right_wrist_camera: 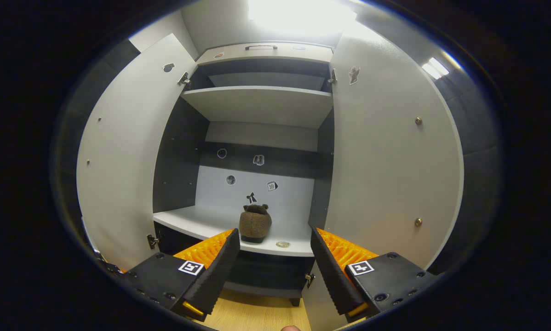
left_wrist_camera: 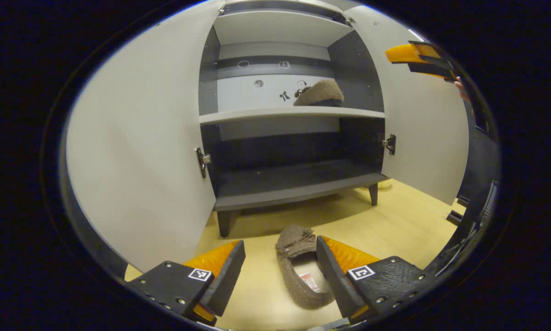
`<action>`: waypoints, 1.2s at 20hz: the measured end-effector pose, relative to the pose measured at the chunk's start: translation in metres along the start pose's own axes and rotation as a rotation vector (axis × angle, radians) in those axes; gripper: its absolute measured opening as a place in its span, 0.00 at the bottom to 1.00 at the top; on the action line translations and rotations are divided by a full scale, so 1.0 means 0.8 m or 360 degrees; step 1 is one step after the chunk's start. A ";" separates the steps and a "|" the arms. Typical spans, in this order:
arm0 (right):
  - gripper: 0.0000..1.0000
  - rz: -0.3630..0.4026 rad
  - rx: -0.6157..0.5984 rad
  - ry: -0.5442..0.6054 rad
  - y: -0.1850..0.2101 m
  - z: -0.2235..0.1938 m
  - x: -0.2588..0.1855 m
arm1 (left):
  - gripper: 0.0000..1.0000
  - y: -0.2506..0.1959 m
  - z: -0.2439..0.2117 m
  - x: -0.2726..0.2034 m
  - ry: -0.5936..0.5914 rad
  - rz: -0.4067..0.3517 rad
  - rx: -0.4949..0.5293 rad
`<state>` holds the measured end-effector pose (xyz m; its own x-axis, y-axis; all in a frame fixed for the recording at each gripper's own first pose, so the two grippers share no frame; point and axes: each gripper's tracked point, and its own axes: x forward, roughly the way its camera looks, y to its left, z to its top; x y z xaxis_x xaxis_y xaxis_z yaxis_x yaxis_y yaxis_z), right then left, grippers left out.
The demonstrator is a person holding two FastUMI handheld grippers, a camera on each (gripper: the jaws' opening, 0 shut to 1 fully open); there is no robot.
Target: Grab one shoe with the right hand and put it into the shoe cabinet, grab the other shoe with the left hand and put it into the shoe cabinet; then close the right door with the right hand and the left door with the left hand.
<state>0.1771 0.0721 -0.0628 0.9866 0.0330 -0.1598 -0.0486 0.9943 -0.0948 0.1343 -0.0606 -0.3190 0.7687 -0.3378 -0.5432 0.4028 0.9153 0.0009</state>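
Observation:
A brown fuzzy slipper point(left_wrist_camera: 298, 269) lies on the wooden floor in front of the shoe cabinet point(left_wrist_camera: 289, 112). My left gripper point(left_wrist_camera: 280, 276) hangs open just above it, the slipper's heel between the fingers but untouched. The other brown slipper point(left_wrist_camera: 319, 93) point(right_wrist_camera: 255, 223) sits on the cabinet's middle shelf, toward the right. My right gripper point(right_wrist_camera: 273, 271) is open and empty, drawn back from that shelf. It also appears at the upper right of the left gripper view as the right gripper point(left_wrist_camera: 418, 57). Both cabinet doors stand wide open: the left door point(left_wrist_camera: 137, 151) and the right door point(left_wrist_camera: 427, 124).
The cabinet has an upper shelf point(right_wrist_camera: 257, 103) and a dark bottom shelf point(left_wrist_camera: 294, 184), both bare. It stands on short dark legs point(left_wrist_camera: 224, 223) on a light wooden floor point(left_wrist_camera: 395, 220). A dark stand point(left_wrist_camera: 478, 184) is at the far right.

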 end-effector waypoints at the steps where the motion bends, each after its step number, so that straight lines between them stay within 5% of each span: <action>1: 0.98 -0.0009 0.0001 0.0014 -0.002 -0.006 -0.005 | 0.91 -0.001 -0.010 0.007 0.0036 -0.0008 -0.0009; 18: 0.98 -0.0144 -0.0054 0.0215 -0.035 -0.050 -0.047 | 0.96 0.018 -0.121 0.087 0.0456 0.0011 -0.0086; 20: 0.97 -0.0160 -0.0061 0.0216 -0.040 -0.048 -0.051 | 0.70 0.005 -0.127 0.091 0.0484 -0.0032 -0.0094; 21: 0.97 -0.0166 -0.0065 0.0216 -0.042 -0.048 -0.053 | 0.75 -0.002 -0.129 0.091 0.0500 -0.0055 -0.0099; 22: 0.96 -0.0168 -0.0066 0.0220 -0.044 -0.048 -0.055 | 0.69 -0.009 -0.128 0.093 0.0505 -0.0084 -0.0099; 24: 0.98 -0.0170 -0.0058 0.0229 -0.047 -0.050 -0.060 | 0.40 -0.016 -0.129 0.097 0.0522 -0.0080 -0.0084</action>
<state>0.1253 0.0290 -0.0906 0.9540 -0.0902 -0.2858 0.0472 0.9869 -0.1540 0.1372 -0.0754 -0.4480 0.5440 -0.3019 -0.7829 0.4030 0.9124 -0.0718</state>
